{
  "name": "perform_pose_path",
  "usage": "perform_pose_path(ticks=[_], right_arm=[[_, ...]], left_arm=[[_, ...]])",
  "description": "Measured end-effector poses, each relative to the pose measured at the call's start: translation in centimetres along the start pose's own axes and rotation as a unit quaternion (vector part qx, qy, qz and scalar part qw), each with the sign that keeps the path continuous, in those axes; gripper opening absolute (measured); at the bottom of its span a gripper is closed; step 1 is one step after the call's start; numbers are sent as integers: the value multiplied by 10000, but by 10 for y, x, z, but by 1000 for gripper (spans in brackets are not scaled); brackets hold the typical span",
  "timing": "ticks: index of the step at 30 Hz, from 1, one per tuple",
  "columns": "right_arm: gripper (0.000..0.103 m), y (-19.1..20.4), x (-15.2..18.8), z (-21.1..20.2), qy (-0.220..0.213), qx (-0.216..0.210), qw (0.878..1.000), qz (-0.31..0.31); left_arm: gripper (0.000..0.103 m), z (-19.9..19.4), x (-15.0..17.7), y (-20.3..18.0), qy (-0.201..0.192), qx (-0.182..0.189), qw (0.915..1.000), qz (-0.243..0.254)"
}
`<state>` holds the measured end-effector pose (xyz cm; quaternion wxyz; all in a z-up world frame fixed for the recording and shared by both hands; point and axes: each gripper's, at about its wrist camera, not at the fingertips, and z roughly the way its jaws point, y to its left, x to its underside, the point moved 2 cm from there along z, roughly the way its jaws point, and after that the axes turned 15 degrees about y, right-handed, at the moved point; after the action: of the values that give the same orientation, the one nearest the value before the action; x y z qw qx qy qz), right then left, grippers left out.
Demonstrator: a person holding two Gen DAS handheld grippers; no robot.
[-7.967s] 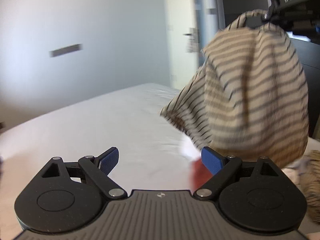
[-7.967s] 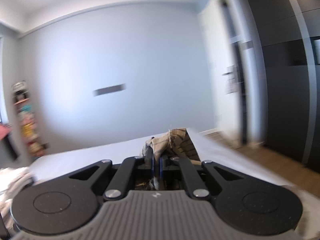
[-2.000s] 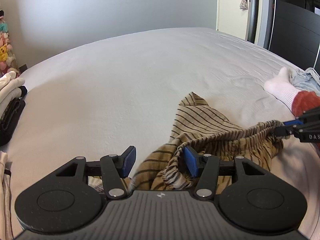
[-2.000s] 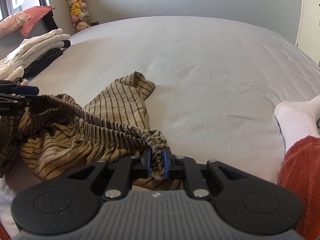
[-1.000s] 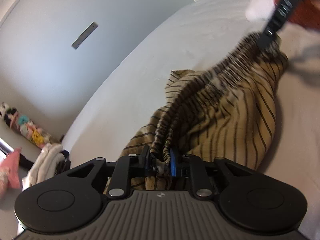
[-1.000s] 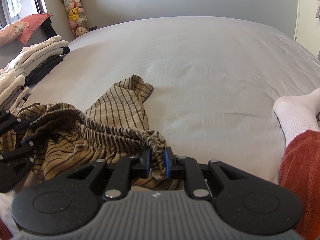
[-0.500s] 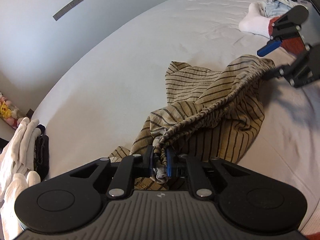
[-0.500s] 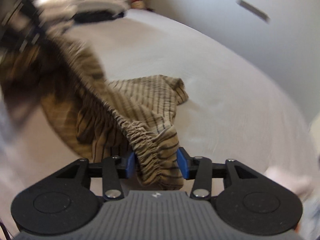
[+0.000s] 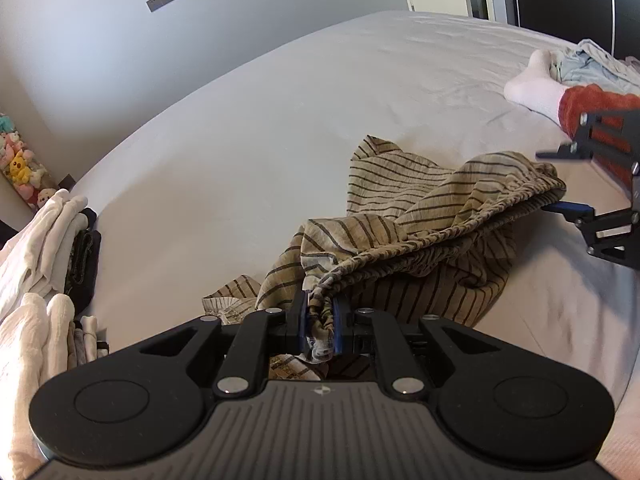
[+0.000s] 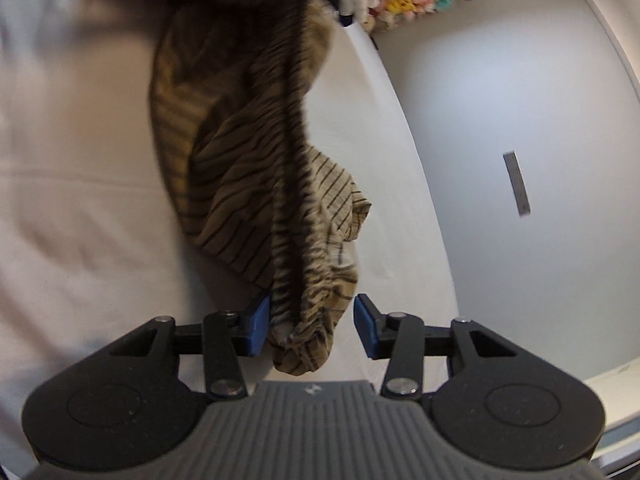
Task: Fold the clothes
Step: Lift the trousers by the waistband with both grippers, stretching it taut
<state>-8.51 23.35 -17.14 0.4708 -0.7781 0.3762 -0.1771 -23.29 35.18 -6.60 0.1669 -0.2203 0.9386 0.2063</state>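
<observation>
Tan striped shorts with an elastic waistband lie crumpled on the white bed. My left gripper is shut on one end of the waistband. My right gripper is open, rolled on its side, with the other end of the waistband lying loose between its blue pads, against the left pad. It also shows in the left wrist view at the shorts' far right end, jaws apart. The shorts stretch away between the two grippers.
Folded white and dark clothes are stacked at the bed's left edge. A white sock, a rust-red garment and pale blue clothes lie at the right. Plush toys stand by the wall.
My right gripper has opened wider and rolled sideways, letting go of the waistband. My left gripper closed on the waistband about a second ago and still holds it.
</observation>
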Motion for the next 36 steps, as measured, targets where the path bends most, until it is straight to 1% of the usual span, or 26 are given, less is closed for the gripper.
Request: perform_pose_path(ticks=[2,3,4,9,13,17,20,22,23,26,28,31,33,35,36], right_arm=[[34,4,1,1,-36,216,9996,-158],[29,3,2,1,-45,263,9995,-168],[21,2,3,0,-53,301,9994,-170],[12,-17,8,-11,-144,359,9993,-16],[10,-42,12,-28,-267,356,9984,345],[9,-77,23,-50,-441,318,9946,881],[9,-104,36,-66,-547,319,9896,1291],[9,-122,45,-79,-654,480,9858,1470],[9,-131,49,-86,-708,564,9837,1557],[9,-157,48,-126,-946,916,9751,1785],[9,-181,52,-145,-1122,1117,9663,2032],[9,-219,54,-176,-1386,1356,9500,2447],[9,-249,53,-189,-1548,1428,9393,2709],[9,-281,49,-198,-1720,1421,9284,2971],[9,-294,44,-203,-1787,1406,9242,3069]], left_arm=[[14,-3,1,1,-16,-2,10000,-52],[14,-5,2,0,-21,-21,10000,-57],[14,-6,4,0,-26,-40,10000,-62],[14,-16,10,-3,-35,-118,9999,-24],[14,-31,13,-5,-119,-231,9997,-37],[14,-59,17,-17,-334,-414,9985,-109],[14,-84,23,-27,-619,-476,9967,-232],[14,-103,25,-32,-854,-493,9945,-353],[14,-113,25,-32,-979,-479,9931,-431],[13,-147,19,-26,-1418,-467,9868,-629],[13,-173,13,-19,-1751,-482,9806,-737],[13,-214,3,-5,-2267,-485,9692,-832],[13,-241,-8,7,-2542,-504,9626,-787],[13,-263,-22,22,-2734,-572,9574,-728],[13,-269,-31,30,-2744,-614,9572,-681]])
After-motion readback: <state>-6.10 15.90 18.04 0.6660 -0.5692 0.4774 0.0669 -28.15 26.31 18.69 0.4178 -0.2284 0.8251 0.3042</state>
